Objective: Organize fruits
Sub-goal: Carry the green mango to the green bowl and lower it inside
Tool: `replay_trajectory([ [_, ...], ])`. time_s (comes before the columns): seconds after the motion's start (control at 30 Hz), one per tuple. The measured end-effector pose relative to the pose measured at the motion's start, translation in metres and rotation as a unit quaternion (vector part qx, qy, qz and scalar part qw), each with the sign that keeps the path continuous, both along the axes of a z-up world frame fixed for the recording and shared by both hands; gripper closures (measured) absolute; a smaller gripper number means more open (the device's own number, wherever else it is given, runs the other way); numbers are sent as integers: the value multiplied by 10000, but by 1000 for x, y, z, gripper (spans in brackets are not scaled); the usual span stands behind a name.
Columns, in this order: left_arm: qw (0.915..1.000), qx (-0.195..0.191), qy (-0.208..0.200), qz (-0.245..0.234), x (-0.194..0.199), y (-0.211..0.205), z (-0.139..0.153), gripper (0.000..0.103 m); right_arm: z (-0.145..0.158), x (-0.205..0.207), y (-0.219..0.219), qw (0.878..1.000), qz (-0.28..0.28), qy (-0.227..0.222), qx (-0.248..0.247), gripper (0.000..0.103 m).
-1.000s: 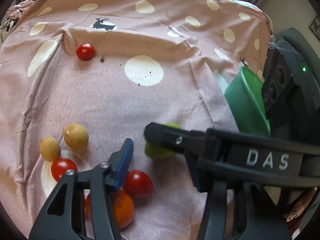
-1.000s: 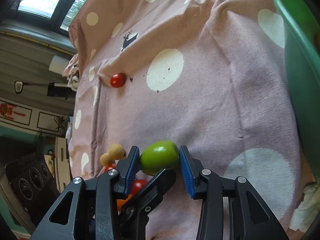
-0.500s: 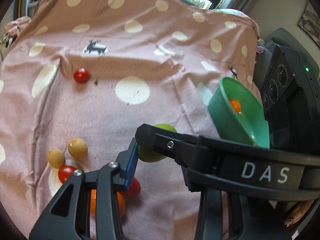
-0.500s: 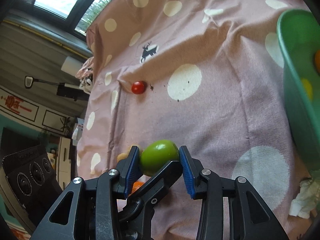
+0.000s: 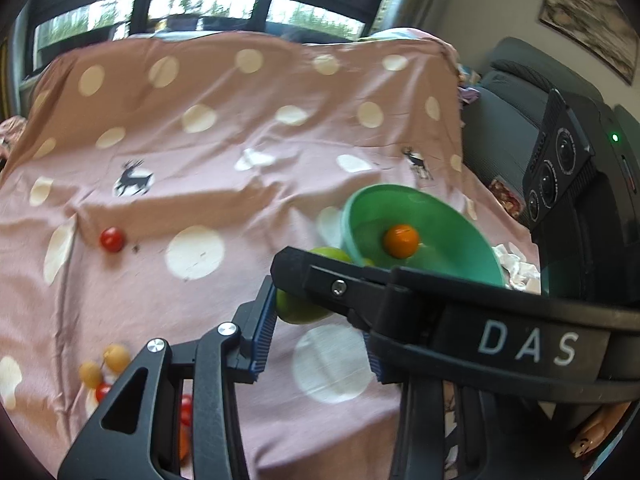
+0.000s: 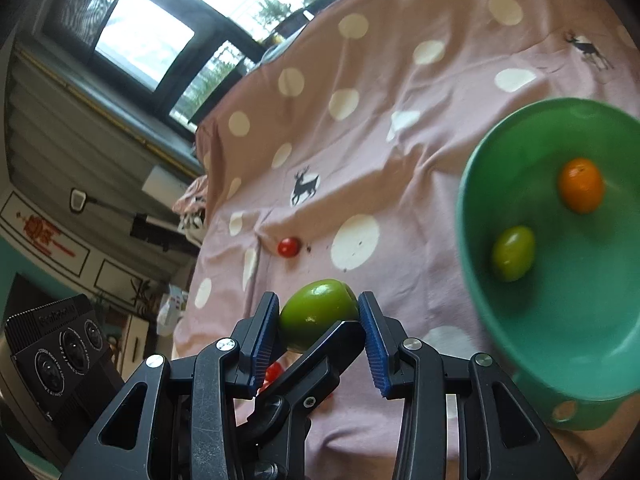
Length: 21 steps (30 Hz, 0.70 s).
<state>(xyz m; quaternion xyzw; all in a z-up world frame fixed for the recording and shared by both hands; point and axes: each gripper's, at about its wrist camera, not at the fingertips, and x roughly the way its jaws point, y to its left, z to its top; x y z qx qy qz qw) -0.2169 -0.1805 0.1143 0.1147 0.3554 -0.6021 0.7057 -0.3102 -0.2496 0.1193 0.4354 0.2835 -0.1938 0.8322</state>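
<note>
A green fruit (image 5: 298, 312) (image 6: 314, 310) hangs above the spotted pink cloth (image 5: 224, 184). My right gripper (image 6: 318, 314) is shut on it, both blue pads pressing its sides. My left gripper (image 5: 316, 320) is shut on the same fruit from a crossing angle: its left pad touches the fruit, and its right pad is hidden behind the right gripper's black finger (image 5: 440, 320). One left finger (image 6: 316, 364) crosses under the fruit in the right wrist view. To the right stands a green bowl (image 5: 444, 216) (image 6: 560, 308) with an orange fruit (image 5: 401, 241) (image 6: 581, 185) and a small green fruit (image 6: 513, 253) in it.
A red tomato (image 5: 111, 239) (image 6: 289, 247) lies alone on the cloth at the left. Two yellow fruits (image 5: 116, 357) and red tomatoes (image 5: 103, 391) sit near the lower left, partly hidden by my left gripper. Crumpled white paper (image 5: 516, 266) and a grey seat (image 5: 512, 120) are right of the cloth.
Both grippers have risen together with the green fruit. The left jaws narrowed onto it. The bowl's inside and its two fruits have come into view.
</note>
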Motion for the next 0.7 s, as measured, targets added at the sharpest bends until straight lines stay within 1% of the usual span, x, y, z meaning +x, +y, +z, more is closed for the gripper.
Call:
replay_trajectory([
  [0.17,9995,-70,-95,-302,-22,-20,5,64,6,-27,-15,9990,-412,-136,-46,60],
  [0.3,9982,-101,-77,-578,-37,-36,6,65,7,-45,-23,9972,-720,-165,-93,60],
  [0.47,9967,-73,-74,-809,-54,-52,3,65,6,-67,-33,9940,-1082,-123,-105,60],
  [0.7,9945,-4,18,-1051,-67,-69,-4,65,1,-87,-43,9905,-1375,-55,-48,60],
])
